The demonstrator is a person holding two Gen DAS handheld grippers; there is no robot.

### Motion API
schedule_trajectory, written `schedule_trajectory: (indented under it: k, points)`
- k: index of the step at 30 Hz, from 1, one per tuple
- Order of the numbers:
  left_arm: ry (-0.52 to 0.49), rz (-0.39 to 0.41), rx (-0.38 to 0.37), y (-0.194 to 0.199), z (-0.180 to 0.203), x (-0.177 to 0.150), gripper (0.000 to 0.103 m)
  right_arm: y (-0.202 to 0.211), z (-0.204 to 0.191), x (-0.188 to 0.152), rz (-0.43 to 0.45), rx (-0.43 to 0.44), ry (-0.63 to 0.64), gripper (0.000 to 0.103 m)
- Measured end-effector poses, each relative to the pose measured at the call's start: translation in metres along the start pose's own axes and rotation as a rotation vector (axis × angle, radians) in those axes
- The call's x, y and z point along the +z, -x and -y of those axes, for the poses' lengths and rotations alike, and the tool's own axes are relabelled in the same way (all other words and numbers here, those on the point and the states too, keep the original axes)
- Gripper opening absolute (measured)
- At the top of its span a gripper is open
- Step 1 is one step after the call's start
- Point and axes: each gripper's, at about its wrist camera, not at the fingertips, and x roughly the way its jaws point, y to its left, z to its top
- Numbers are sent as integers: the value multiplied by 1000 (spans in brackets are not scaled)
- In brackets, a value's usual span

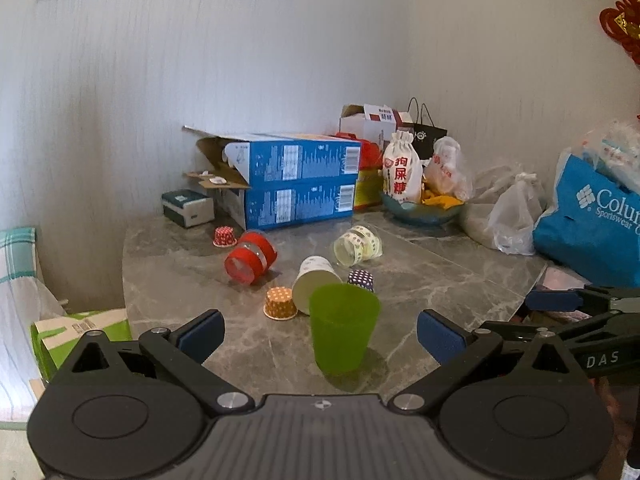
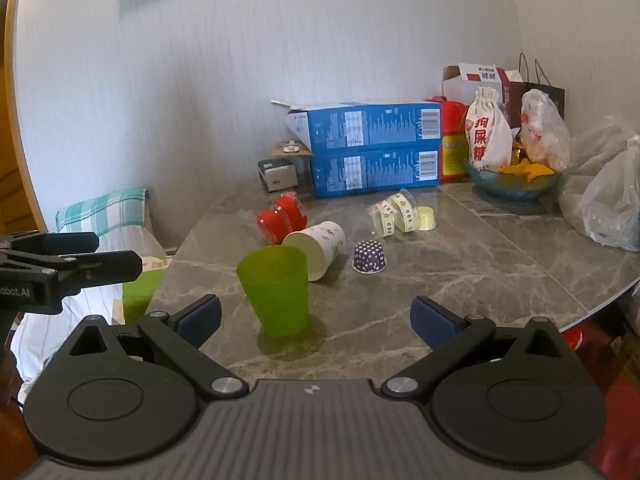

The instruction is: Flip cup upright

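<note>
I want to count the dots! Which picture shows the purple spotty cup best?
The right wrist view: the purple spotty cup sits in the open, upside down, whole. In the left wrist view the purple spotty cup is partly hidden behind the green cup.

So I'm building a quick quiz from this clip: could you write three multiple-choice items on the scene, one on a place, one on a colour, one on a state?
1. Where does the white paper cup lie?
A. Inside the bowl
B. Just behind the green cup
C. On the blue boxes

2. What colour is the spotted baking cup right of the paper cup?
A. Purple
B. Green
C. Black

3. How does the green cup stand?
A. On its side
B. Mouth down
C. Upright, mouth up

Answers:
1 B: its open mouth lies right behind the green cup on the table.
2 A: purple with white dots.
3 C: its wider open rim faces up; both the left gripper and the right gripper are open and empty.
</note>
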Motion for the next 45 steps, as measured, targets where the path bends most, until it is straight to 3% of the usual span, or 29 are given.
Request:
schedule_trajectory:
  k: [45]
  points:
    - [32, -38, 12, -8, -7, 0, 103, -6, -2, 4, -3, -5, 15, 102]
